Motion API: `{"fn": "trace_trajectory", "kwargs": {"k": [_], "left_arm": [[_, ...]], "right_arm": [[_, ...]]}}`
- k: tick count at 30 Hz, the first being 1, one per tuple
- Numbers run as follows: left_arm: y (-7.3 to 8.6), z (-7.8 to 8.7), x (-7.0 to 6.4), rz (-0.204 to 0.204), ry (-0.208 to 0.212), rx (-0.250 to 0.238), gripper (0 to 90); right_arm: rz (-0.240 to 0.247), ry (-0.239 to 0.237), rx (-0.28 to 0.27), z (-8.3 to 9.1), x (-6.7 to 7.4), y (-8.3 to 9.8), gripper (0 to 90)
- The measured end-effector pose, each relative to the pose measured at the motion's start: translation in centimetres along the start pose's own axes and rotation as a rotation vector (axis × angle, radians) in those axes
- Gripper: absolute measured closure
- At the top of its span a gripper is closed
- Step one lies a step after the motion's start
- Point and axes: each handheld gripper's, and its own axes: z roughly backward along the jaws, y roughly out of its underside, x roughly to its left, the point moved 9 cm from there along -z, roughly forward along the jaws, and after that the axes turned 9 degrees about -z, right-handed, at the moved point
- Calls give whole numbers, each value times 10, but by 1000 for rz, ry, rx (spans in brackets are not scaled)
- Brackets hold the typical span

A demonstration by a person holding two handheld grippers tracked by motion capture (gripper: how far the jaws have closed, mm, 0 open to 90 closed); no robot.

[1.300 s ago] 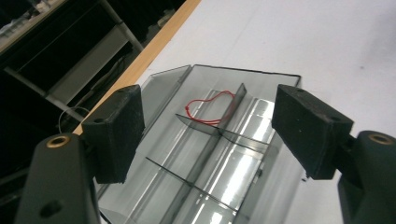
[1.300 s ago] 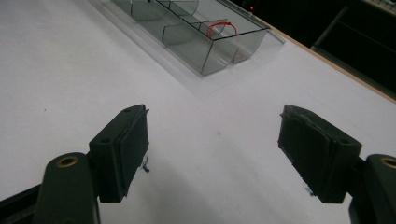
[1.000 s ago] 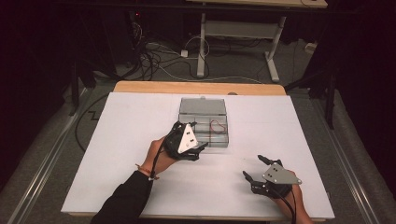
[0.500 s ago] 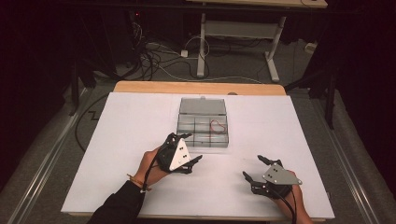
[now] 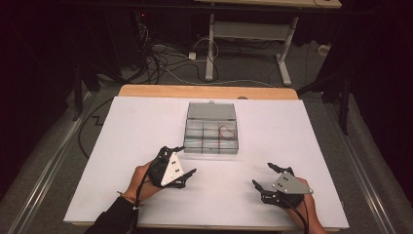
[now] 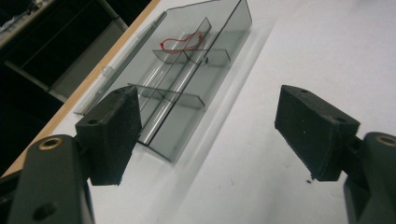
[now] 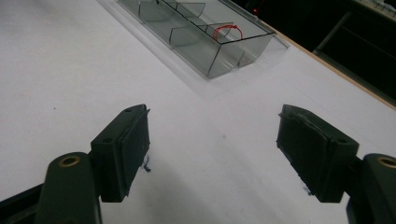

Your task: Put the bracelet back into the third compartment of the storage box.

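A clear grey compartment box [image 5: 212, 135] lies open on the white table top [image 5: 122, 131], its lid folded back toward the far edge. A red loop [image 5: 226, 130] like a rubber band lies in a far right compartment, seen too as the red loop [image 6: 183, 41] and the red loop [image 7: 225, 31]. My left gripper [image 5: 181, 160] is open and empty, held just in front of the box's near left corner. My right gripper [image 5: 267, 175] is open and empty near the front right of the table. The box [image 6: 187, 74] lies ahead of the left jaws; the box [image 7: 205, 32] lies far ahead of the right jaws.
A wooden strip [image 5: 204, 91] borders the table's far edge. Beyond it are cables [image 5: 160, 63] on the floor and a white table frame [image 5: 248, 39]. Dark surroundings flank both sides. White surface stretches left and right of the box.
My left gripper has pulled back from over the box toward the near left, and now sits lower on the table. The right gripper has stayed in place.
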Motion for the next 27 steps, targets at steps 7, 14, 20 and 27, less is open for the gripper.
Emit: {"fn": "trace_trajectory", "kwargs": {"k": [7,14,20,27], "left_arm": [[12,13,2,9,-17,24,236],[21,24,4,41,-25,21,252],[33,27,4,82,-33,40,265],[50,33,4,124,-31,66,277]], "right_arm": [[1,3,-5,1,-1,-1,260],[5,1,-7,2,-1,-1,262],[0,2,-10,3,-2,-2,262],[-55,-1,-48,7,-6,-7,299]]}}
